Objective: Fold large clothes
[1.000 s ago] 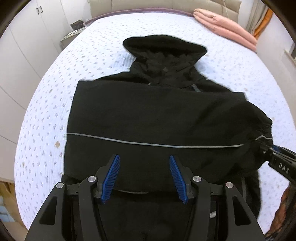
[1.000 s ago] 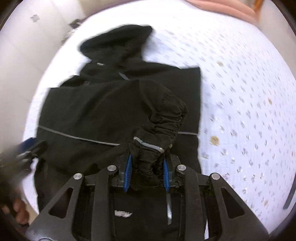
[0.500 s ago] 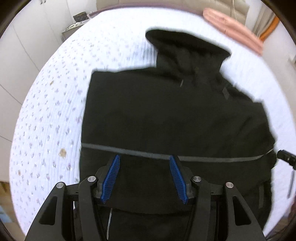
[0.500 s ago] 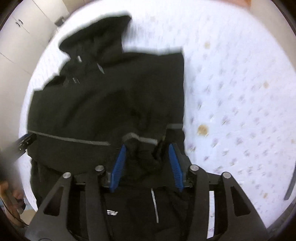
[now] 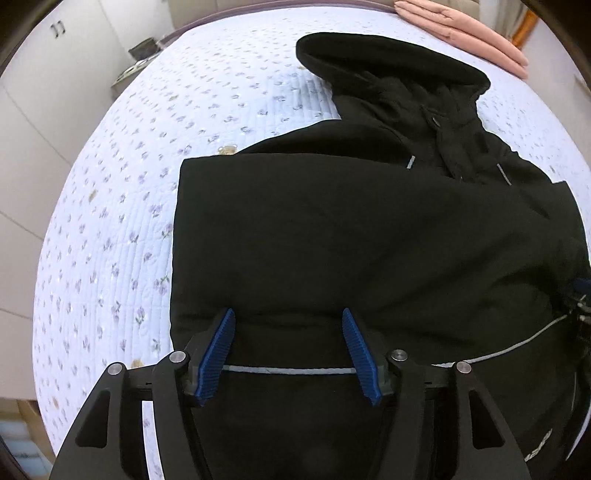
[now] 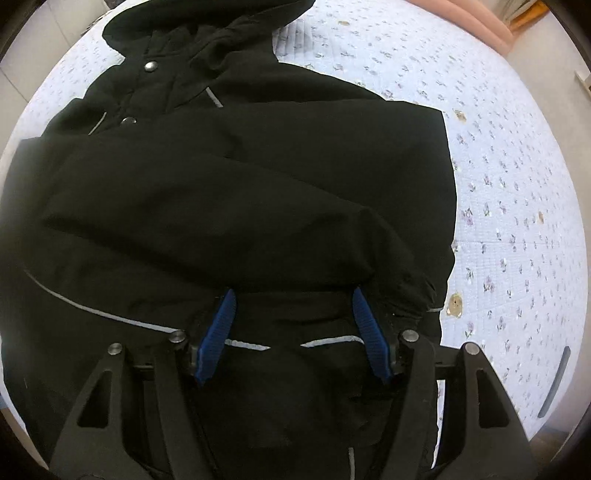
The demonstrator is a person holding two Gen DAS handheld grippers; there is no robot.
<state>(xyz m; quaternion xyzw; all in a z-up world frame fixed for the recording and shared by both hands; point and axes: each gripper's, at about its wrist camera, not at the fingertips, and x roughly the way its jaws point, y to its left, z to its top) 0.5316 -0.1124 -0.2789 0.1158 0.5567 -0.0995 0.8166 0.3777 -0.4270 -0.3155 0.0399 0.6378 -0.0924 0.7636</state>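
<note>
Both hand-held grippers hang with their blue ribbed jaws spread wide and nothing between them. My left gripper [image 5: 288, 345] and my right gripper [image 6: 293, 334] each float over the near part of the black hooded padded jacket [image 5: 369, 236], above its thin grey reflective stripe [image 5: 288, 370].

That jacket lies flat on the white quilted bedspread with small purple flowers [image 5: 122, 221]. Its long axis runs straight away from me: hem under the grippers, black hood [image 5: 384, 62] at the far end. Both sleeves already lie folded across the chest, and the elastic black cuff [image 6: 413, 291] of the top one rests just beside my right gripper's right finger.

I judge the next fold to be hem toward hood, so the thing that matters is the near hem, which sits below and behind both sets of fingertips, partly hidden by the gripper frames. Neither gripper is clearly nearer to it; the left one sits toward the jacket's left edge, the right one toward its right edge, so each takes its own corner.

Counts: 2 grippers, 1 jacket, 1 hood, 2 metal snap buttons [image 6: 150, 66] showing at the collar, and 1 folded pink cloth stack [image 5: 461, 33] far off at the head of the bed.
</note>
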